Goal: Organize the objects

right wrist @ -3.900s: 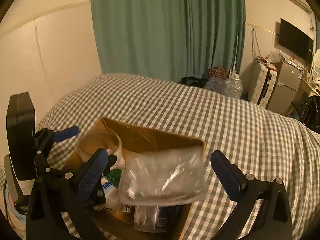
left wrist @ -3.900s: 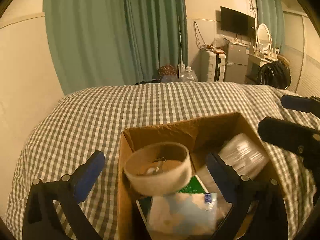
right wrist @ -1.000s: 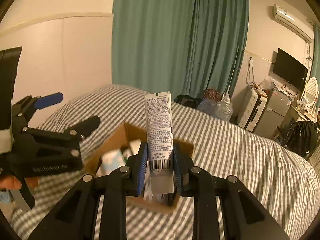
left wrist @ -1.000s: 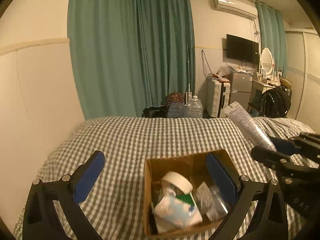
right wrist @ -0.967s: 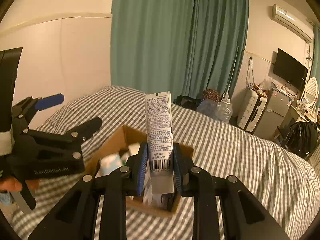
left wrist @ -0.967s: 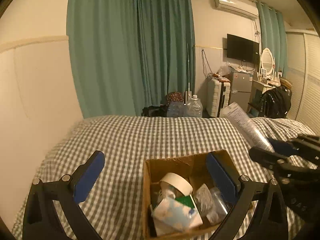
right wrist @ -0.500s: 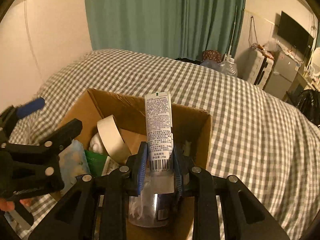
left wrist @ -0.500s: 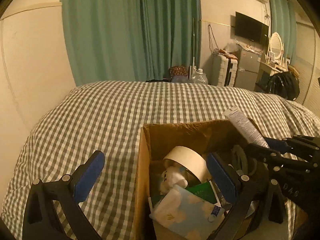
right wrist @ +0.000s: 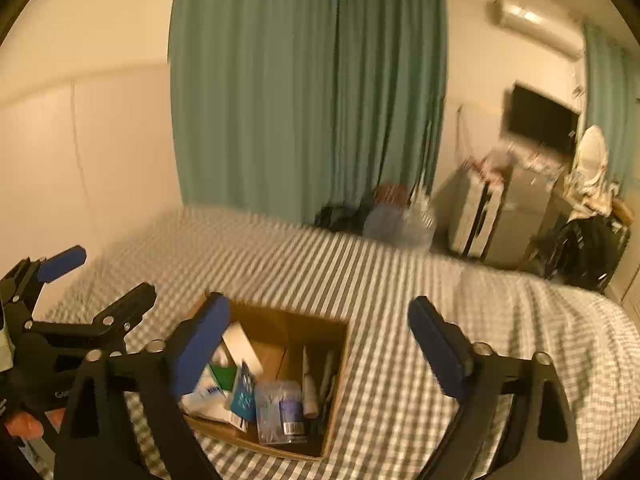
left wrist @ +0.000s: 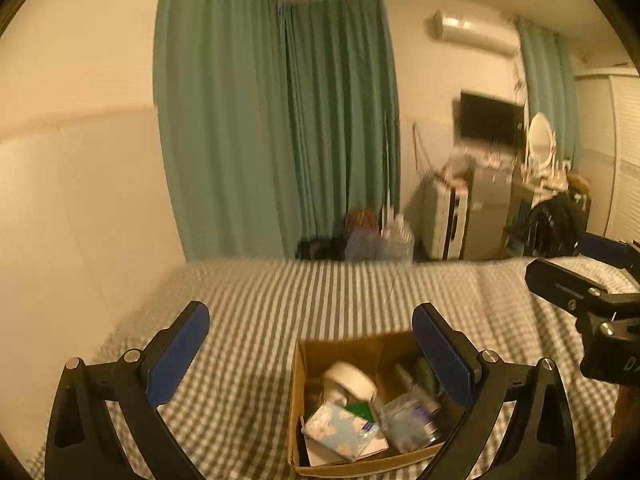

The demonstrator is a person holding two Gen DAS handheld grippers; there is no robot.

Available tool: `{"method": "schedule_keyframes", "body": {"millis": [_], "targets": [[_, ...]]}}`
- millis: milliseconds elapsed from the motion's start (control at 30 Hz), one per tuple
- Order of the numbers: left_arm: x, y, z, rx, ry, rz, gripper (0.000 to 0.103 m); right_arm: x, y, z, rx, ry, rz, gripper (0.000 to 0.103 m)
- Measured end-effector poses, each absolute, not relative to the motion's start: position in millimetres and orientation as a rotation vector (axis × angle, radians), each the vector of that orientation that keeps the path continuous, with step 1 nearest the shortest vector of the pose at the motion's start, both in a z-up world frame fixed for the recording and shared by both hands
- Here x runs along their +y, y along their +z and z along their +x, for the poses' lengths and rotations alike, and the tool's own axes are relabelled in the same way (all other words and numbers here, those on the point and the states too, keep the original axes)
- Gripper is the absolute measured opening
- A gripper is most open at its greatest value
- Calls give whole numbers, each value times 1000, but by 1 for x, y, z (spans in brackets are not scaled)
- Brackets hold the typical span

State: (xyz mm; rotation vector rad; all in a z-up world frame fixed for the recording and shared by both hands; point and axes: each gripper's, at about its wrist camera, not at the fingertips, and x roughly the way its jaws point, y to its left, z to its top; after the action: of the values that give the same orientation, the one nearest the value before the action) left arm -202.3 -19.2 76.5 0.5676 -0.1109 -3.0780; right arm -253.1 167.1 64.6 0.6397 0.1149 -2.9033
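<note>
Cardboard box [right wrist: 338, 344] sits near the front edge of the checked bed [right wrist: 420, 280], full of small things, and both the left gripper [left wrist: 308, 344] and right gripper [right wrist: 316, 332] hang above it with fingers wide and empty, so go down slowly and pick one thing.

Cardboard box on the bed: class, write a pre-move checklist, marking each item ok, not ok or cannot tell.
1. Right gripper open and empty: ok.
2. Left gripper open and empty: ok.
3. White tube inside the cardboard box: ok.
4. Box resting flat on the checked bedspread: ok.
5. Tape roll inside the box: ok.
6. More loose items left on the bed: cannot tell; the frames are blurred.
</note>
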Motion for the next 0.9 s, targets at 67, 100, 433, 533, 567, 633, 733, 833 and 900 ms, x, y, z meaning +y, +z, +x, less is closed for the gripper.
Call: {"method": "schedule_keyframes", "body": {"millis": [67, 100, 433, 533, 567, 633, 733, 833, 900], "targets": [[-14, 97, -181, -117, -3099, 498, 103, 172, 84, -239, 108, -2930, 577, 97], [-15, 104, -170, -111, -3113, 464, 103, 175, 94, -225, 104, -2948, 537, 97], [-21, 117, -77, -42, -3198, 218, 103, 190, 125, -108, 113, -3036, 346, 103], [-21, 91, -68, 8, -3180, 227, 103, 194, 104, -100, 95, -3042, 371, 103], [-20, 79, -66, 14, -3146, 235, 103, 195, 97, -97, 83, -3040, 371, 103], [-19, 57, -64, 33, -3108, 258, 103, 197, 71, -91, 75, -3067, 303, 103], [-15, 22, -67, 39, -3098, 308, 103, 193, 34, -91, 112, -3073, 291, 102], [-8, 2, -74, -29, -3108, 421, 103, 188, 8, -104, 144, -3038, 396, 103], [-5, -4, -77, -46, -3108, 453, 103, 187, -1, -113, 153, -3044, 443, 103]]}}
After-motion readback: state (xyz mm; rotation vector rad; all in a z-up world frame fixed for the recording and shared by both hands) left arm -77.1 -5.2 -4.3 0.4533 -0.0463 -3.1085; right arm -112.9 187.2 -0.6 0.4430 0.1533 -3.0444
